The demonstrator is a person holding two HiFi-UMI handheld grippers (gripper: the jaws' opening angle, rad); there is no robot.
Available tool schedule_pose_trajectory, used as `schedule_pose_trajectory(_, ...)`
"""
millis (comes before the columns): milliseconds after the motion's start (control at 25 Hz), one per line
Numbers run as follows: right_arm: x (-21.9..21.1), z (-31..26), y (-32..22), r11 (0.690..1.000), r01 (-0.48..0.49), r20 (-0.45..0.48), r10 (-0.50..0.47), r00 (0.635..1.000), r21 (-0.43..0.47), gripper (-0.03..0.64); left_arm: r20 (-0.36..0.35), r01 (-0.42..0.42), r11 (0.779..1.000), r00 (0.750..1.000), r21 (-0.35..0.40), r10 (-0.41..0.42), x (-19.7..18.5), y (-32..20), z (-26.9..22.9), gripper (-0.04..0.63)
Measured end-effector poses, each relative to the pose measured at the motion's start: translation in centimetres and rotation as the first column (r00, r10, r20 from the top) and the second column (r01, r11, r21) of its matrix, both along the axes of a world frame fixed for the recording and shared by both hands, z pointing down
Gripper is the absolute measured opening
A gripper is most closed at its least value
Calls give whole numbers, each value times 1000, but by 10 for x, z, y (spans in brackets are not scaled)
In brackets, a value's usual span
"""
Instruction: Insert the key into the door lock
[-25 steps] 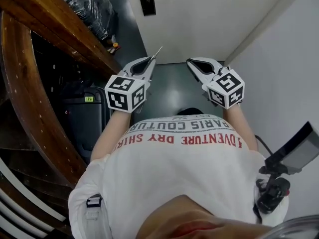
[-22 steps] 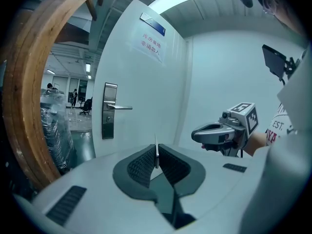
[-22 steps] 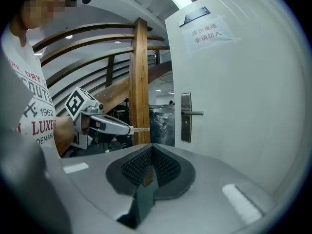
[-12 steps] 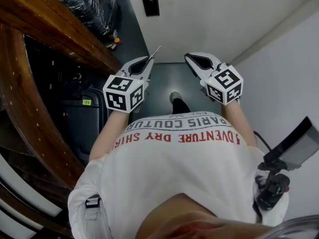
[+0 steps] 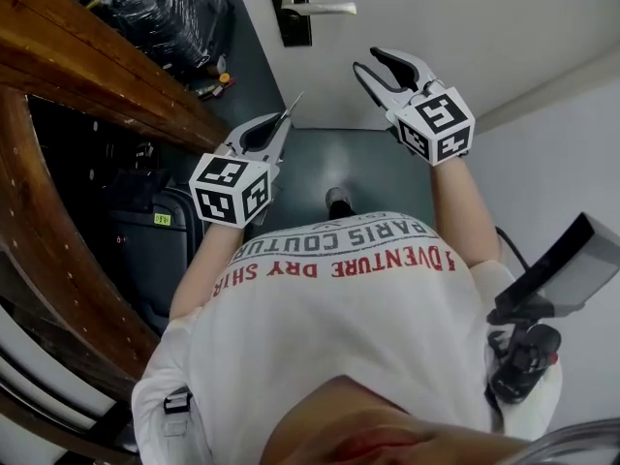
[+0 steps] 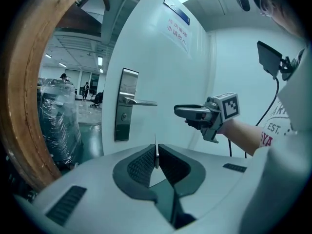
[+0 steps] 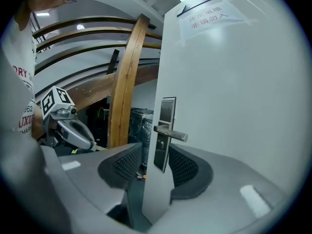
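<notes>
Both grippers are closer to the door than a second ago. The right gripper has gone ahead the most: in the head view it now reaches up beside the handle, while before it was level with the left one. Its jaws have just been opening and now stand moderately wide with nothing between them. In the right gripper view only the lock plate and the handle show in the gap, and both are well beyond the pads.

The left gripper follows a little behind. It is closed narrowly on the key, whose thin blade stands up from between the pads and points toward the door. The keyhole sits on the lock plate under the handle, and the key is not yet near it.

I judge that the task is at the approach step. The open right gripper perhaps prepares to steady the handle, but this is only a guess. The key must still reach the lock plate and be lined up with the small keyhole. A thin blade held at its end may tilt in the pads on contact.
</notes>
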State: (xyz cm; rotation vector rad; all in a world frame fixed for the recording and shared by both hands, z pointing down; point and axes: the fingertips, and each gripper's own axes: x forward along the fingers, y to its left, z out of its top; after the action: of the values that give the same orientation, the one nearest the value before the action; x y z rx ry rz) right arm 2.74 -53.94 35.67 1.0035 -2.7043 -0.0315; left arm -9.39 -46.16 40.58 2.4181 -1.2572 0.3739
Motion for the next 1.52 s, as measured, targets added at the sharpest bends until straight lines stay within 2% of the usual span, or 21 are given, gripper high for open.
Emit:
schedule_pose_trajectory(120, -12, -2, -59, 1000, 17, -17, -17, 1000, 17, 198, -4, 37, 999, 999, -9, -37, -13, -35, 6, 23)
schedule_pose_trajectory(280, -17, 10, -110, 999, 28, -57, -26, 998, 28, 204, -13, 60, 998, 998, -27, -60, -12, -66, 18, 23)
schedule_pose_trajectory(480, -18, 8, -123, 999, 4, -63, -2, 998, 34, 202, -39, 45, 998, 998, -37, -46, -6, -69, 19, 23)
schedule_pose_trajectory(800, -21, 7, -120, 999, 22, -69, -20, 997, 35, 173, -75, 36, 998, 996, -46, -39, 1, -75, 21, 23)
schedule_pose_trajectory(920, -21, 7, -120, 999, 20, -71, -18, 997, 32, 172, -129, 33, 999, 991, -43, -39, 5, -81, 15, 23)
schedule_pose_trajectory(1040, -21, 8, -122, 1000, 17, -70, -15, 997, 26, 172, -250, 67, 997, 965, -32, -73, 5, -95, 0, 23)
schedule_pose_trajectory(1080, -20, 8, -122, 1000, 15, -69, -13, 998, 23, 172, -309, 91, 995, 946, -40, -99, 3, -102, -4, 23)
schedule_pose_trajectory(1120, -20, 8, -123, 1000, 13, -68, -11, 998, 21, 172, -382, 116, 991, 915, -60, -131, 1, -110, -7, 23)
schedule_pose_trajectory(1160, -20, 8, -123, 1000, 11, -67, -9, 998, 19, 172, -468, 138, 986, 868, -95, -167, -1, -117, -7, 23)
schedule_pose_trajectory(1200, -20, 8, -122, 1000, 9, -66, -8, 998, 18, 172, -559, 154, 978, 802, -143, -208, -3, -124, -5, 23)
schedule_pose_trajectory(1280, -21, 7, -122, 1000, 9, -63, -8, 998, 16, 172, -712, 177, 953, 633, -247, -303, -7, -139, 1, 23)
schedule_pose_trajectory(1320, -21, 7, -122, 1000, 8, -62, -7, 998, 15, 172, -761, 186, 939, 550, -290, -344, -7, -146, 5, 23)
schedule_pose_trajectory(1360, -21, 7, -122, 1000, 6, -60, -5, 998, 14, 172, -791, 194, 926, 482, -324, -378, -7, -153, 10, 23)
schedule_pose_trajectory(1400, -21, 6, -122, 1000, 3, -59, -2, 998, 12, 172, -808, 200, 914, 429, -352, -405, -7, -159, 16, 23)
schedule_pose_trajectory(1440, -21, 6, -121, 1000, 1, -59, 0, 998, 11, 172, -817, 203, 903, 386, -377, -428, -7, -163, 23, 23)
schedule_pose_trajectory(1520, -22, 7, -120, 1000, 0, -60, 1, 998, 8, 172, -827, 201, 883, 313, -423, -468, -6, -171, 38, 23)
